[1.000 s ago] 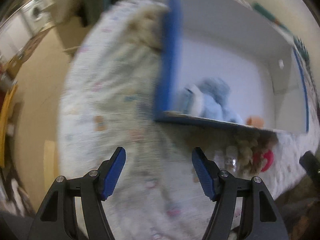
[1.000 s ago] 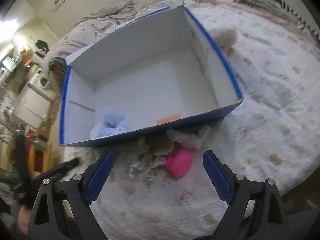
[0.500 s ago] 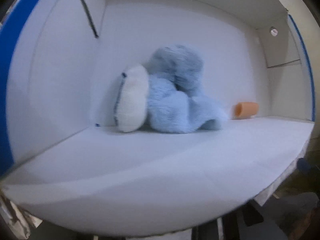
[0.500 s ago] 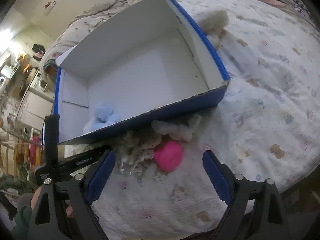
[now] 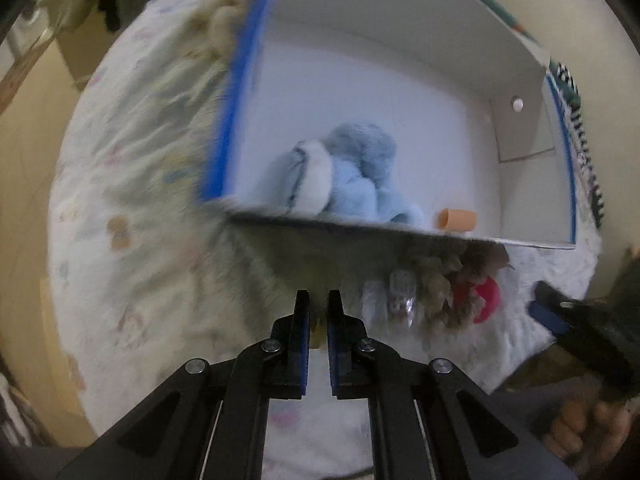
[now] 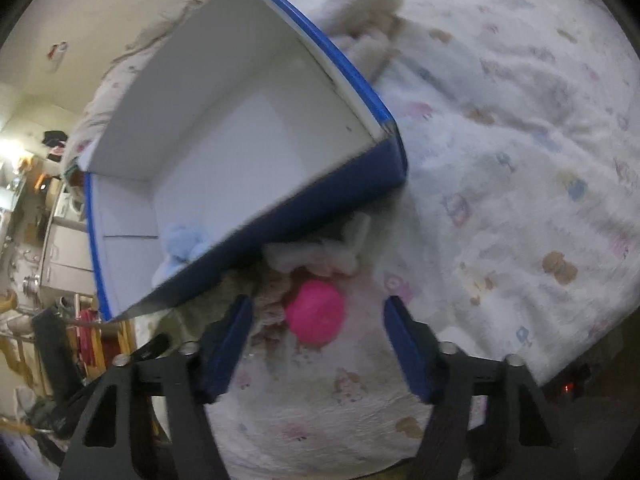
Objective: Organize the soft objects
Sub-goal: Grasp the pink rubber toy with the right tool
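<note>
Two tools hang over the bed (image 6: 520, 184): the left tool (image 5: 318, 300) is closed on nothing, the right tool (image 6: 318, 320) is closing, wide, its jaws flanking a pink ball (image 6: 316, 312) without touching it. Just outside the box's (image 6: 320, 204) near wall lies a plush heap (image 5: 436, 284); a blue plush toy (image 5: 352, 176) sits inside the near wall

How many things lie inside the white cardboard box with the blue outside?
2: a light blue plush toy near the front wall of the white box, and a small orange tube beside it. More may be hidden behind the wall.
</note>
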Available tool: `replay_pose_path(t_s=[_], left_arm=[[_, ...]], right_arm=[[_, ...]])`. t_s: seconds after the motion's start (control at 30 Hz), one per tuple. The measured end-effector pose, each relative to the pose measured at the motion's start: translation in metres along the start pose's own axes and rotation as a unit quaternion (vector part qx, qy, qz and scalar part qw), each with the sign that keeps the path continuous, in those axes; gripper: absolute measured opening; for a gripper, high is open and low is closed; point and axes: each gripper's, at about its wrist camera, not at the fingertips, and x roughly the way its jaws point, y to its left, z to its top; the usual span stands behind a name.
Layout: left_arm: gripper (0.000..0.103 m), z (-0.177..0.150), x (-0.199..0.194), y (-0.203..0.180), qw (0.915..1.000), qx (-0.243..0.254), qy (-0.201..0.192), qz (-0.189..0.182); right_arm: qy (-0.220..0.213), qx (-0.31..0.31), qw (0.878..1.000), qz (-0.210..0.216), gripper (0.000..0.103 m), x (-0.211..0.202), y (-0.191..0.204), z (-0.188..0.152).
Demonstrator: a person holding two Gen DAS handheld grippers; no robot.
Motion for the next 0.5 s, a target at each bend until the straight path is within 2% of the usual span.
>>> replay_pose_path(t_s=[0.07,0.23,0.37,0.47,0.5], left_arm=[[0.007,0.001,-0.011,0.009,0.9999,-0.012,-0.009,0.002],[0.007,-0.009,-0.044,0.036,0.9984,-0.034,-0.044,0.002],[0.007,-0.010,-0.051,0.050,0.9975,-0.052,-0.046,0.005],[0.007,-0.009,-0.048,0.053,0.9970,-0.056,-0.049,0.021],[0.007,-0.009,-0.048,0.054,0.9967,-0.057,-0.050,0.027]], right_arm=[[0.022,0.008,1.000,-0.002,0.057,0.012,-0.002,-0.001],[0.049,0.001,0.999,-0.008,0.057,0.032,0.008,-0.003],[0.056,-0.043,0.996,-0.052,0.056,0.048,0.028,-0.006],[0.067,-0.049,0.994,-0.064,0.036,0.061,0.032,-0.006],[0.067,-0.047,0.995,-0.057,0.034,0.062,0.032,-0.005]])
